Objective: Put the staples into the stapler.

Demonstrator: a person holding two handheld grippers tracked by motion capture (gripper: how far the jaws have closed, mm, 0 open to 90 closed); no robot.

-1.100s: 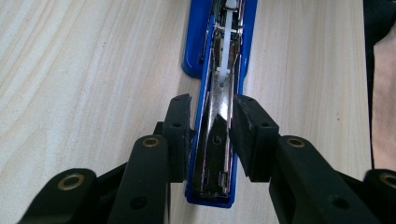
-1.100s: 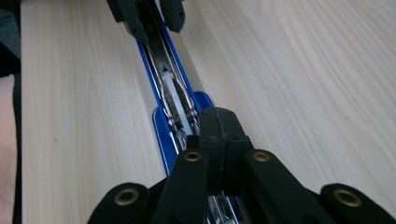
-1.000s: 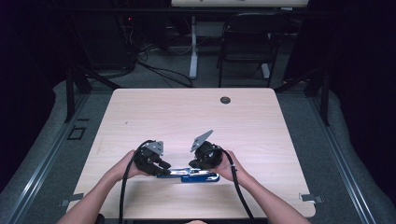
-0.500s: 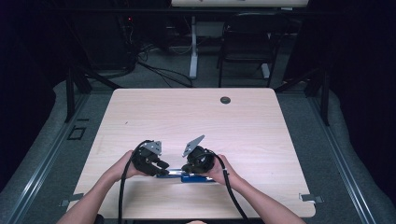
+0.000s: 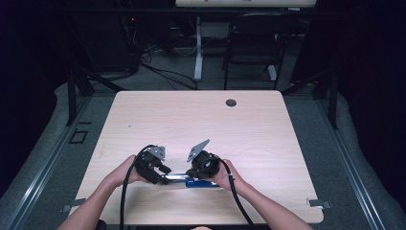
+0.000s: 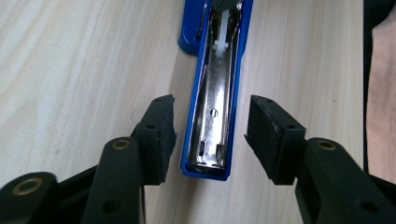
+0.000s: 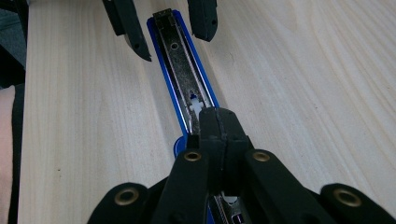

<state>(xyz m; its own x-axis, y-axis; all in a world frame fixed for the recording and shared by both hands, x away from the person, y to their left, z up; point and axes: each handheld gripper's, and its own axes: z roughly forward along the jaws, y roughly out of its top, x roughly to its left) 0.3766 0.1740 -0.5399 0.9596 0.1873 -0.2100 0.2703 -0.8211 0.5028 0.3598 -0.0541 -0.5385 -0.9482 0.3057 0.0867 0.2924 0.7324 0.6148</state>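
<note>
Pale wood-grain laminate covers the worktop point(image 5: 268, 143), a rounded-corner desk on grey carpet in a dim room. All the action sits close to the near edge, about midway along it, where a person's forearms come in from below.

On that near strip lies a blue stapler point(image 6: 215, 93), opened out flat with its length running along the near edge. Its shiny metal staple channel faces up inside the blue shell, and a small white pusher piece shows partway along the channel. The stapler's end lies between the pads of the left gripper point(image 6: 210, 137), whose jaws have just been opening; they now stand apart on either side of that end, with a gap visible at each pad. The right gripper point(image 7: 218, 126) has its jaws pressed together at the stapler's other end, tips down over the channel near the white piece; whether they pinch any part of it I cannot tell. In the high view the left gripper point(image 5: 160, 175) and right gripper point(image 5: 194, 176) face each other along the stapler point(image 5: 178, 178).

Bare wood stretches on both sides toward the near corners, and farther back to the far edge, where a dark round cable grommet point(image 5: 231, 102) sits near the middle. Beyond the worktop, cables point(image 5: 158, 72) trail across the floor beside a white desk leg point(image 5: 197, 52) and a dark chair point(image 5: 253, 48).
</note>
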